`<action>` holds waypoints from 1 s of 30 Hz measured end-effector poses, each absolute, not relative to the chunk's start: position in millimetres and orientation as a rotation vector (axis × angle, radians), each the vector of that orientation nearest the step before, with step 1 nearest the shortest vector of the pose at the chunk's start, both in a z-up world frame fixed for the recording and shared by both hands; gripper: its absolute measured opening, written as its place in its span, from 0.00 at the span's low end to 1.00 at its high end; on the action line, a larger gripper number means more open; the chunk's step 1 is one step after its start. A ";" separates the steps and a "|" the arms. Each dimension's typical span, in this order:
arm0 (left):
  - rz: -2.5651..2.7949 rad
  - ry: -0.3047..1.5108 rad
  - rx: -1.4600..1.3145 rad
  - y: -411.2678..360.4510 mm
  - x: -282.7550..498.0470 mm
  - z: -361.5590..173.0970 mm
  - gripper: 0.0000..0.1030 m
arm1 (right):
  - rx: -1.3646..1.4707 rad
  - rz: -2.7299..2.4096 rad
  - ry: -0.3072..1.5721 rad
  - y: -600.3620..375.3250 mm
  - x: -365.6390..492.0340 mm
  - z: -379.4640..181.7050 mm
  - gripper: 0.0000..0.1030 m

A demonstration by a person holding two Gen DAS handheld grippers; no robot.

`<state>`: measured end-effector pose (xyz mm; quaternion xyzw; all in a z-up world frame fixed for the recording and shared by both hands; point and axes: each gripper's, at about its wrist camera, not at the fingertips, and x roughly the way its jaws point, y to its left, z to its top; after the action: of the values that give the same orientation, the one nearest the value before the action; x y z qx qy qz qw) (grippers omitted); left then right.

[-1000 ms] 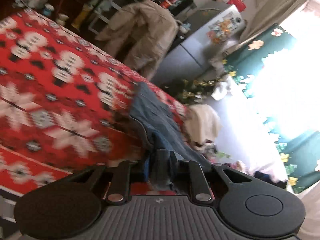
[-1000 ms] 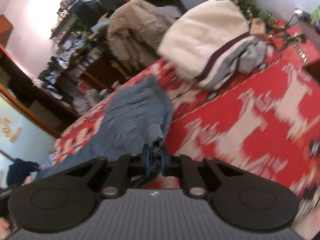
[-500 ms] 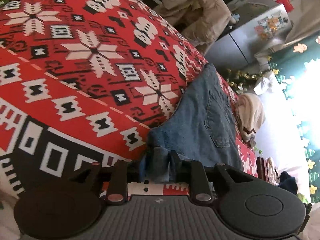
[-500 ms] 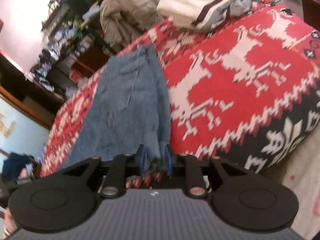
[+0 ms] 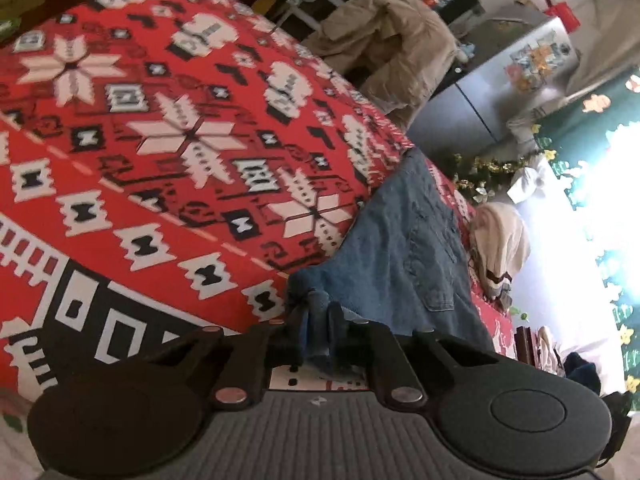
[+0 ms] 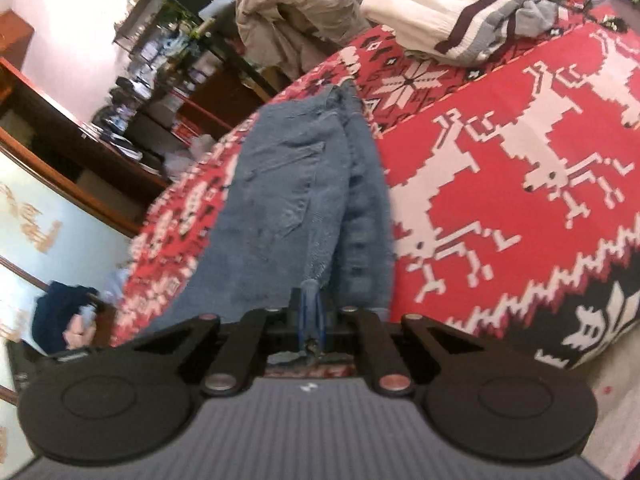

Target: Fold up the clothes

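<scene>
In the left wrist view the lower third of the frame is filled by the gripper's own black housing, which hides the near edge of the red patterned blanket (image 5: 168, 148) and the nearest hem of the jeans (image 5: 404, 248). The right side of the frame is washed out by window glare, so little can be made out there. A beige coat (image 5: 384, 52) sits at the upper centre, partly cut off behind the blanket's far edge. The left gripper (image 5: 318, 328), at lower centre, has its jaws closing, nearly together, with a bunched corner of denim pinched between them. The jeans run from there up toward the centre right of the frame, lying on the blanket.

In the right wrist view the housing again covers the bottom of the frame, and the left half of the blanket is blurred. A cream striped sweater (image 6: 448, 8) at the upper right is cut off by the frame's top. The right gripper (image 6: 310, 320), at lower centre, has its jaws closing, almost shut, on a thin fold of the jeans (image 6: 296, 184), which stretch up the middle of the frame.
</scene>
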<state>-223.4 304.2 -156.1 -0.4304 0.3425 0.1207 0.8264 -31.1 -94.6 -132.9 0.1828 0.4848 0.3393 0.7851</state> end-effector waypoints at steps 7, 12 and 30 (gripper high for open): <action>0.252 0.737 -0.921 305.8 -225.8 -164.1 0.09 | 0.408 0.689 1.073 -107.7 -27.0 -167.4 0.06; 0.251 0.745 -0.896 304.1 -225.0 -157.7 0.13 | 0.383 0.697 1.071 -108.0 -30.4 -161.6 0.09; 0.172 0.657 -0.662 306.2 -117.3 -91.9 0.41 | 0.242 0.772 0.905 -58.5 81.8 -103.7 0.17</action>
<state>-117.3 306.2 -91.9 -0.3186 0.3163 0.0830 0.8897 81.8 -58.5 -103.7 0.1139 0.4254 0.3628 0.8212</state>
